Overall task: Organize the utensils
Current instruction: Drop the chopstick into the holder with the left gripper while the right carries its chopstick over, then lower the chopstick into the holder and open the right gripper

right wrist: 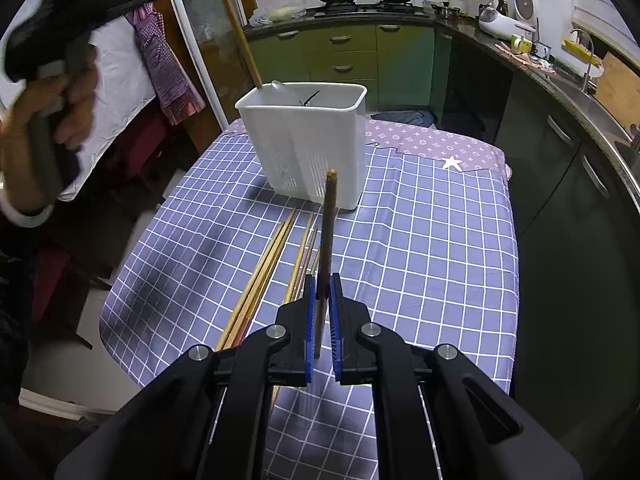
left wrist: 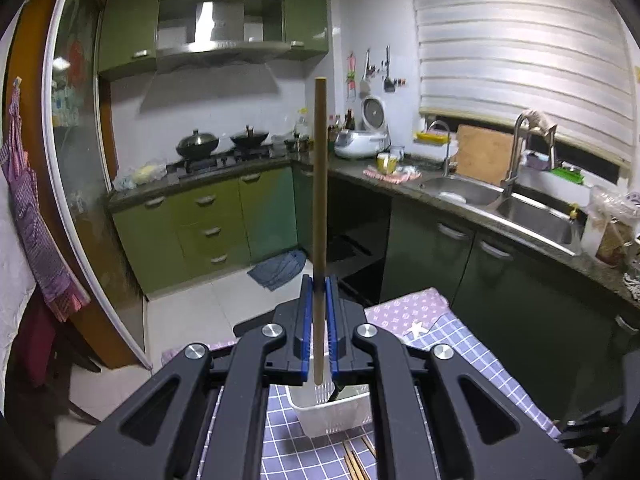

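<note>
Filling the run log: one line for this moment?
left gripper: jaws shut on light chopstick, above white caddy | right gripper: jaws shut on dark chopstick | loose chopsticks on checked cloth

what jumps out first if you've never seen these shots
Each gripper is shut on a single chopstick: the left gripper holds a light one upright before the kitchen, the right gripper a darker one. A white utensil holder stands on the checked tablecloth, loose chopsticks lying before it.
</note>
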`<state>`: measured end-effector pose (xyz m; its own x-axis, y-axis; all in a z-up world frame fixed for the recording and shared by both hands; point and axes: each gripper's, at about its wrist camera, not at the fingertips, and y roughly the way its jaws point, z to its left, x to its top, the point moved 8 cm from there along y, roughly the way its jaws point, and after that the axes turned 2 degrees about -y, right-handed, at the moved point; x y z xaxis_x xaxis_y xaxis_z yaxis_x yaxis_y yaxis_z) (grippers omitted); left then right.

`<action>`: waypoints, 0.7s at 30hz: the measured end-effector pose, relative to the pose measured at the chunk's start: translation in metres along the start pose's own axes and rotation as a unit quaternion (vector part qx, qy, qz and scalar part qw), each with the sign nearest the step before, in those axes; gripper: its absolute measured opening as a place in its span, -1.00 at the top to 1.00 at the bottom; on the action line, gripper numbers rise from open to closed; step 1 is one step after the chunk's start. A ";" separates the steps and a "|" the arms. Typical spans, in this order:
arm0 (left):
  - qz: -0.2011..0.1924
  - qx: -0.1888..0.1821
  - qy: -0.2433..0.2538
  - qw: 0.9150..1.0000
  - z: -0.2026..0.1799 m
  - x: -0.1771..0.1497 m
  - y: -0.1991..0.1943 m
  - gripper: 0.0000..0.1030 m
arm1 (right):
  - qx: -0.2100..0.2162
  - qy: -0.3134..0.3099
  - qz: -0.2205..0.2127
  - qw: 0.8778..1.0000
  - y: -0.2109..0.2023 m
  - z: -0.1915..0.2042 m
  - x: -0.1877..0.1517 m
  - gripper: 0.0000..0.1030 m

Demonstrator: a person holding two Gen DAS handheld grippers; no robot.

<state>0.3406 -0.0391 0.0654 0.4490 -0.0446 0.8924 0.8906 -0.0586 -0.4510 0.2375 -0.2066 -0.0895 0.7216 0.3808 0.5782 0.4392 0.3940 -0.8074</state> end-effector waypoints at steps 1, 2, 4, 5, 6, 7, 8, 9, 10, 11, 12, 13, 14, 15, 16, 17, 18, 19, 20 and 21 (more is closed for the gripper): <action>0.009 0.002 -0.002 1.000 0.001 -0.005 0.010 0.87 | 0.001 0.000 -0.002 1.000 -0.001 0.000 0.001 0.86; 0.020 0.003 -0.005 1.000 0.003 -0.012 0.019 0.87 | 0.001 -0.001 -0.003 1.000 -0.002 0.000 0.002 0.86; 0.038 0.006 -0.010 0.999 0.007 -0.024 0.032 0.87 | 0.003 -0.001 -0.005 1.000 -0.005 0.001 0.006 0.86; 0.044 0.007 -0.011 0.999 0.009 -0.029 0.036 0.87 | 0.003 -0.001 -0.007 1.000 -0.007 0.002 0.009 0.86; 0.052 0.007 -0.011 0.999 0.010 -0.035 0.041 0.87 | 0.003 -0.002 -0.009 1.000 -0.009 0.002 0.011 0.86; 0.059 0.007 -0.010 0.998 0.011 -0.040 0.044 0.87 | 0.003 -0.002 -0.013 1.000 -0.012 0.002 0.014 0.86; 0.065 0.007 -0.009 0.998 0.011 -0.046 0.046 0.86 | 0.004 -0.001 -0.018 1.000 -0.016 0.002 0.020 0.86; 0.071 0.005 -0.008 0.997 0.013 -0.052 0.047 0.84 | 0.006 0.000 -0.023 1.000 -0.020 0.002 0.026 0.86; 0.078 0.002 -0.008 0.997 0.013 -0.057 0.047 0.74 | 0.006 0.001 -0.027 1.000 -0.023 0.002 0.032 0.86; 0.083 -0.001 -0.011 0.996 0.014 -0.061 0.046 0.56 | 0.006 0.002 -0.036 0.999 -0.028 0.001 0.041 0.86; 0.085 -0.004 -0.014 0.996 0.015 -0.065 0.044 0.49 | 0.005 0.004 -0.043 0.999 -0.032 0.000 0.049 0.86; 0.084 -0.006 -0.017 0.996 0.017 -0.066 0.040 0.45 | 0.005 0.008 -0.054 0.999 -0.038 -0.001 0.060 0.86; 0.081 -0.007 -0.020 0.996 0.019 -0.068 0.034 0.45 | 0.005 0.011 -0.067 0.998 -0.044 -0.003 0.073 0.86; 0.078 -0.009 -0.023 0.997 0.021 -0.069 0.028 0.45 | 0.002 0.012 -0.078 0.997 -0.049 -0.004 0.084 0.86; 0.076 -0.010 -0.024 0.997 0.023 -0.070 0.021 0.45 | -0.003 0.013 -0.090 0.996 -0.055 -0.006 0.096 0.86; 0.075 -0.009 -0.024 0.997 0.026 -0.072 0.014 0.45 | -0.006 0.016 -0.102 0.995 -0.060 -0.008 0.109 0.86; 0.076 -0.008 -0.023 0.997 0.027 -0.074 0.008 0.45 | -0.007 0.022 -0.116 0.993 -0.065 -0.011 0.123 0.86; 0.077 -0.011 -0.024 0.997 0.029 -0.076 0.003 0.45 | -0.006 0.030 -0.135 0.990 -0.070 -0.014 0.142 0.86; 0.078 -0.015 -0.024 0.997 0.030 -0.079 -0.003 0.45 | -0.004 0.035 -0.146 0.989 -0.072 -0.016 0.153 0.86; 0.079 -0.015 -0.024 0.996 0.031 -0.082 -0.009 0.45 | -0.003 0.042 -0.159 0.986 -0.074 -0.018 0.167 0.85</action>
<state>0.2982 -0.0043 -0.0030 0.5868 -0.0083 0.8097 0.8064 -0.0852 -0.5853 0.3351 -0.1874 0.0648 0.5891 0.1672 0.7906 0.6531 0.4775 -0.5877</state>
